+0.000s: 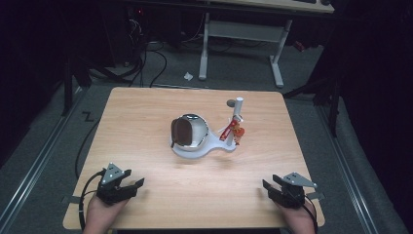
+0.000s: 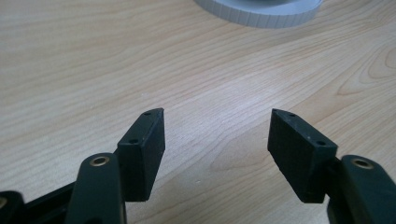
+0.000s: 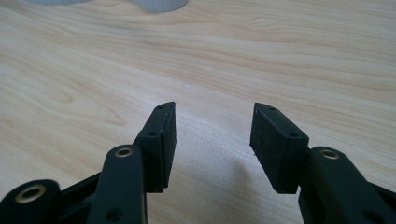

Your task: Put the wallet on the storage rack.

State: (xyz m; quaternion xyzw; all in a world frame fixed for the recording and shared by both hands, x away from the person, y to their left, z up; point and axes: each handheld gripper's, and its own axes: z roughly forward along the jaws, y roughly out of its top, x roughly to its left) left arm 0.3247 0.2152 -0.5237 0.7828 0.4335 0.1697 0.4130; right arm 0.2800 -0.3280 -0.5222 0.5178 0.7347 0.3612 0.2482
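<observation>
Near the middle of the desk [image 1: 146, 161], a little toward its far right, a shiny chrome helmet-like shell [image 1: 191, 130] sits on a white base [image 1: 207, 148]. Its dark brown visor face is turned toward the left side of the desk, tipped slightly to the near edge. The base is the longer thing: it runs from under the shell out to the right, where a thin white post [image 1: 237, 113] rises upright from its narrow end. A small red and orange figure [image 1: 234, 130] leans against that post, touching it low down, just beside the shell. A small grey disc [image 1: 230, 103] lies on the desk just left of the post's top, on the far side.

The left gripper [image 1: 130, 181] rests by the near left corner in a hand, jaws spread wide with bare wood between them. The right gripper [image 1: 269, 188] sits by the near right corner, jaws parted rather less wide, also with nothing between them. Both are well apart from the shell, and open desk lies between them and it. In the left gripper view the rim of the white base [image 2: 261, 14] shows at the top edge; in the right gripper view a curve of the base [image 3: 159, 4] does likewise.

Beyond the desk, on the floor, stand the white legs of another table [image 1: 243, 34] and a tangle of cables [image 1: 141, 58].
</observation>
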